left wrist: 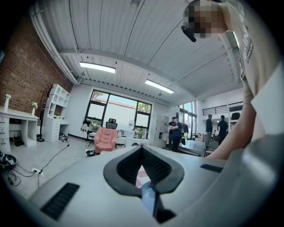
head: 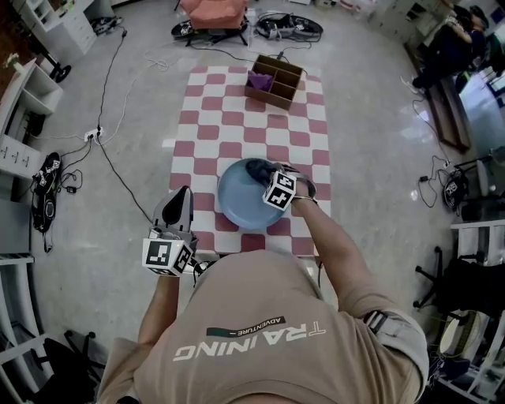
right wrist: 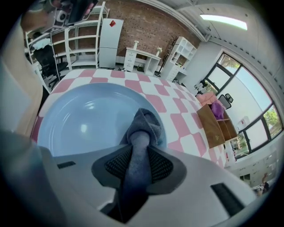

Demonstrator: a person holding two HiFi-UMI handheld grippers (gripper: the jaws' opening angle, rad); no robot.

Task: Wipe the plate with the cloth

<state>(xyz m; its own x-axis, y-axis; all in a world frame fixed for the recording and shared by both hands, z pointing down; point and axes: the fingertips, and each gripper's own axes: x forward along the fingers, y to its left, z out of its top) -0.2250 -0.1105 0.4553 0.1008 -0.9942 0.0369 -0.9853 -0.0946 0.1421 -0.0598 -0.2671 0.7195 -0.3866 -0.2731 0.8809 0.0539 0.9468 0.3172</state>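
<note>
A light blue plate [head: 239, 209] [right wrist: 84, 119] lies near the front edge of the pink-and-white checkered table [head: 237, 118]. My right gripper [head: 265, 175] [right wrist: 141, 145] points steeply down over the plate's far right part and is shut on a dark grey-blue cloth [head: 257, 168] [right wrist: 144, 123]. The cloth's bunched end rests on the plate. My left gripper [head: 182, 197] [left wrist: 142, 151] is held level at the table's left front edge, a little apart from the plate's left rim. Its fingertips meet and grip nothing. A sliver of blue shows low in the gap behind them.
A wooden compartment box [head: 274, 79] [right wrist: 217, 126] with a purple cloth [head: 260, 80] stands at the table's far end. Cables and a power strip [head: 95, 134] lie on the floor at the left. A pink armchair [head: 213, 12] stands beyond the table, and white shelves [head: 20, 118] stand at the left.
</note>
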